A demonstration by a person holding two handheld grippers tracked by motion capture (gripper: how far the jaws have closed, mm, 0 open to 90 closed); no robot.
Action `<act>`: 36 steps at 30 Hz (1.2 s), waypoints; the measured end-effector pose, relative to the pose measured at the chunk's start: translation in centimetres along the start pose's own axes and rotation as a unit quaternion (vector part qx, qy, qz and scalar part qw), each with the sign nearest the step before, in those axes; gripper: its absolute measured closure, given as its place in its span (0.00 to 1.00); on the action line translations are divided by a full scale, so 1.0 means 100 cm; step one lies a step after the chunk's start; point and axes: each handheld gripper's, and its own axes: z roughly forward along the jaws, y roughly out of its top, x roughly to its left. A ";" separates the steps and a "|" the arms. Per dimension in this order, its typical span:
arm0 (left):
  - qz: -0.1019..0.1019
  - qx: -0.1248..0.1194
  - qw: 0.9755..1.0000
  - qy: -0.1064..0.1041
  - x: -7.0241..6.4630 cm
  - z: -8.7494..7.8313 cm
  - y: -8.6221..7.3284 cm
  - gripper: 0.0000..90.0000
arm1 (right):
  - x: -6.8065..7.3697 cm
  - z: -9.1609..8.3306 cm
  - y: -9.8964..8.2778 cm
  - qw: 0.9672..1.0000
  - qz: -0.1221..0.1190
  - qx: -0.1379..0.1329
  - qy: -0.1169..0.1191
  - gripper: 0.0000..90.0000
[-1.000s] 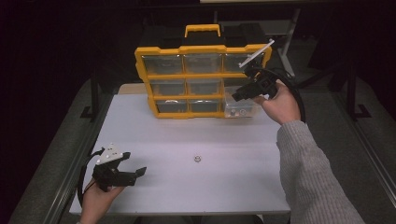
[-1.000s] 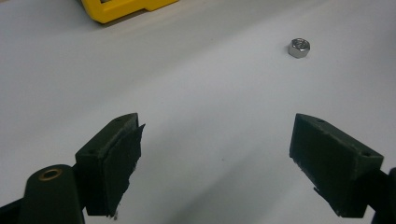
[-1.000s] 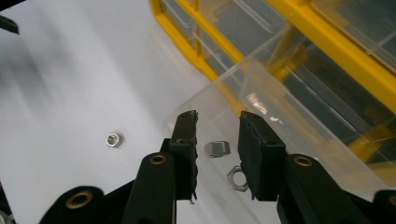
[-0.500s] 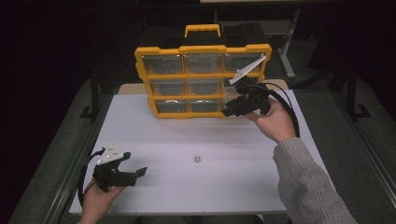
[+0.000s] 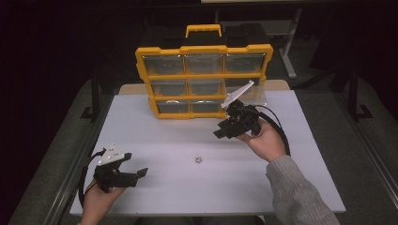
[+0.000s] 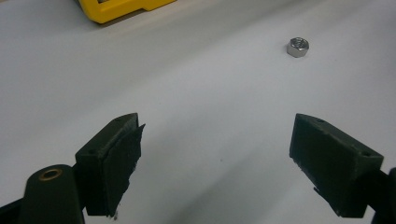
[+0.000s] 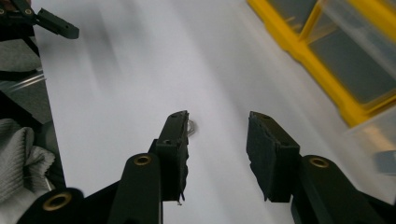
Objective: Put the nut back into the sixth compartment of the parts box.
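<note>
- Jaws of the right gripper [image 5: 224, 131] are partly spread and have just been opening, with nothing between them; in the right gripper view the nut [image 7: 192, 127] peeks out just past the left jaw's tip, on the bare counter [image 5: 164, 136].
- Right gripper hangs above the counter in front of the organizer [image 5: 204, 75], pointed down toward the middle of the counter; it looks to be on its approach to the nut, not yet at it.
- Nut [image 5: 198, 160] lies alone mid-counter, between the two grippers and touched by neither, so the pick-up is not yet done.
- Left gripper [image 5: 136, 174] rests low at the near left with jaws spread wide and empty; its own view has the nut [image 6: 297, 46] well ahead and to the right.
- Organizer stands upright at the far edge; its lower right drawer [image 5: 248, 93] seems pulled out a little, likely the nut's destination, though that is a guess.
- Left to do, by my reading: lower over the nut, close on it, carry it to a drawer.
</note>
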 end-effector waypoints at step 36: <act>-0.001 0.007 1.000 -0.002 0.000 0.001 0.000 0.18 | 0.017 0.123 -0.027 0.998 -0.025 0.054 0.018 0.61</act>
